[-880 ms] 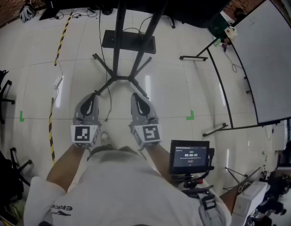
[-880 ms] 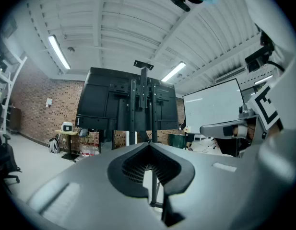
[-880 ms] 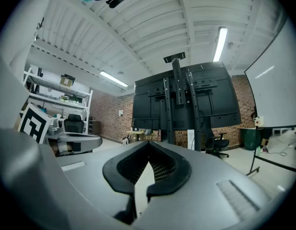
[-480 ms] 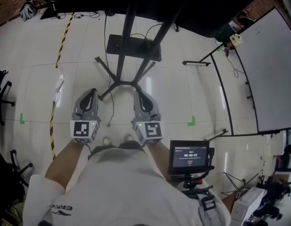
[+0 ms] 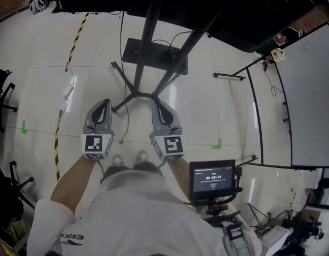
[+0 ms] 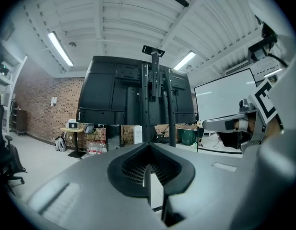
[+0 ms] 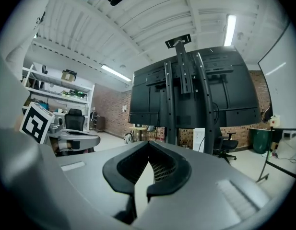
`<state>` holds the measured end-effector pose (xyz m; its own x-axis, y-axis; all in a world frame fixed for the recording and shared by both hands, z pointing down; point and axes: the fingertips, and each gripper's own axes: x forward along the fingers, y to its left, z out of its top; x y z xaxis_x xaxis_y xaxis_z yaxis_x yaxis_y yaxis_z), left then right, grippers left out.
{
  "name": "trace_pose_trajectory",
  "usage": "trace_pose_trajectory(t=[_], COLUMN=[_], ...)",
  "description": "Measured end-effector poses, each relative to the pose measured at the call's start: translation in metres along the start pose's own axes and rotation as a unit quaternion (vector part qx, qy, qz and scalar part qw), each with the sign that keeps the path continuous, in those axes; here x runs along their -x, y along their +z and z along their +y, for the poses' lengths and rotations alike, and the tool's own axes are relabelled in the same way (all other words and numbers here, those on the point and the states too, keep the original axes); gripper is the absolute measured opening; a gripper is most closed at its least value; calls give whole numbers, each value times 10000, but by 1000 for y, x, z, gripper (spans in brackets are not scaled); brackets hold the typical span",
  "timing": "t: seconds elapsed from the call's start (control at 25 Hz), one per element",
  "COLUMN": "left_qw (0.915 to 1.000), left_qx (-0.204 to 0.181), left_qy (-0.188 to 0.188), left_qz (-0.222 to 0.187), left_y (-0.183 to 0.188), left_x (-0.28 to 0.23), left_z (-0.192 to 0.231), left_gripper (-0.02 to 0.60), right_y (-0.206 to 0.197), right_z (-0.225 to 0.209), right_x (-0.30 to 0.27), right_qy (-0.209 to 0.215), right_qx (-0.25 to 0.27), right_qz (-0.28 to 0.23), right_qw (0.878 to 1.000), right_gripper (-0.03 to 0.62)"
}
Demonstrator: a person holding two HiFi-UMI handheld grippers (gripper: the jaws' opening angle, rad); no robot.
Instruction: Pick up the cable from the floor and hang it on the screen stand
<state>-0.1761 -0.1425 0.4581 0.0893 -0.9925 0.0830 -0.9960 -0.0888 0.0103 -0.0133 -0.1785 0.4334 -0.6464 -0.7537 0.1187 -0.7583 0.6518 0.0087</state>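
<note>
Both are pressed together with nothing in them: left gripper (image 5: 102, 106) and right gripper (image 5: 160, 106) sit side by side mid frame, pointing at the screen stand (image 5: 144, 57) just above. The thin dark cable (image 5: 126, 122) lies on the floor (image 5: 217, 105), running down the picture between the two.

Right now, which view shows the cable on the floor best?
The head view: the cable shows as a thin dark line on the pale floor beside the screen stand. Both gripper views look level at the stand's screen; I can't find the floor cable in either.
</note>
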Motion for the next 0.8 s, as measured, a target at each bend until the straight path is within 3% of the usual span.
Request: trace_pose_trajectory(t=[0.2,0.4,0.8], left_qw=[9987,9952,9895], left_qx=[19,-143,-110], left_qy=[138,65,10], left_qz=[497,966,1440], left_y=[-54,-126,-313], left_x=[-23,-47,-88], left_z=[3,4,11], left_gripper=[2,2,2], right_y=[-53,-130,-320], right_z=[-12,-19,-14], right_x=[-21,-44,-92], right_qy=[115,231,369], right_qx=[-156,-246,-402], right_qz=[469,850,1418], right_qw=[9987,9958,9884], right_gripper=[14,14,14])
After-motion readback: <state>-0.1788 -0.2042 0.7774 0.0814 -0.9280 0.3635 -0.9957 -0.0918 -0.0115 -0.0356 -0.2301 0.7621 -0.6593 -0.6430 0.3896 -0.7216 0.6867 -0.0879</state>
